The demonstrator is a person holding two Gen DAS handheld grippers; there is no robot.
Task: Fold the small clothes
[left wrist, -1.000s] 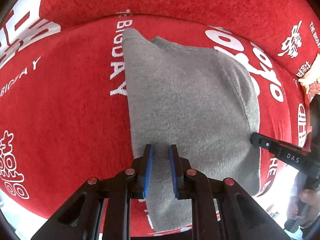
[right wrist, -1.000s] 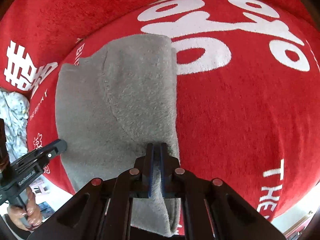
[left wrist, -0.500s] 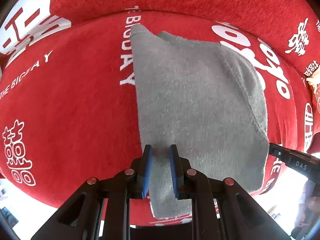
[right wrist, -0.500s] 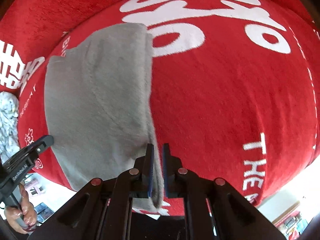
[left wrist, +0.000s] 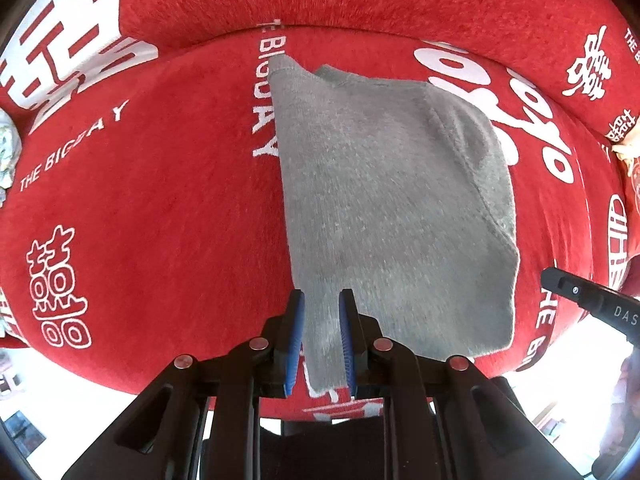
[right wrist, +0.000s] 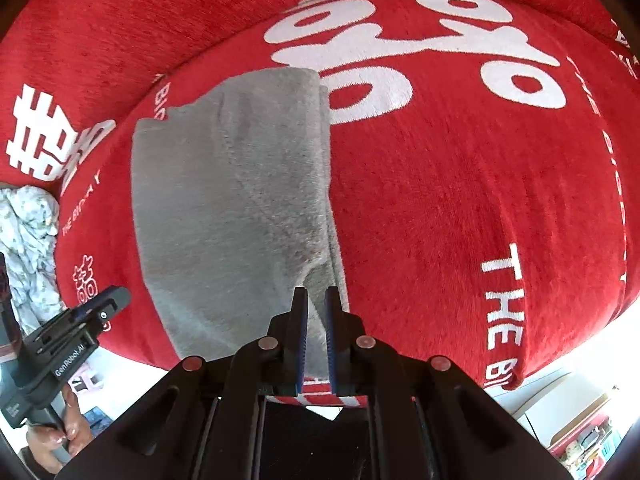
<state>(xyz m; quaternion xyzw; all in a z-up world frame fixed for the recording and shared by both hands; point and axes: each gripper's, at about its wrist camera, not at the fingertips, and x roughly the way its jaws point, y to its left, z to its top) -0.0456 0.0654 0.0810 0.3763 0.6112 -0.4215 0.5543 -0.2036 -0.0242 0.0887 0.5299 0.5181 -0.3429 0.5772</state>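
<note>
A red plush cover (left wrist: 152,208) with white lettering and characters spreads over the cushioned seat that carries everything; a raised back cushion in the same red runs along the far side. At the cover's far left edge lies a crumpled pale floral cloth (right wrist: 28,232). Past the near edge the room is washed out by bright light, with shelves of coloured items dim at the lower right of the right wrist view.

The left gripper (left wrist: 320,312) points down at the near edge of the seat. Its blue pads stand a narrow gap apart, pinching the near left corner of the grey garment (left wrist: 384,200), which fills the gap between them. In the right wrist view a hand (right wrist: 60,436) holds this tool's handle at the lower left.

The right gripper (right wrist: 316,312) is almost closed, its pads clamped on the garment's near right edge, where the cloth bunches into a fold.

The grey garment lies in the middle of the cover, its long axis running from the near edge toward the back cushion. The far end rests on the cover with a small notch in its outline; the near end is lifted between the two tools. A diagonal seam crosses its right part.
</note>
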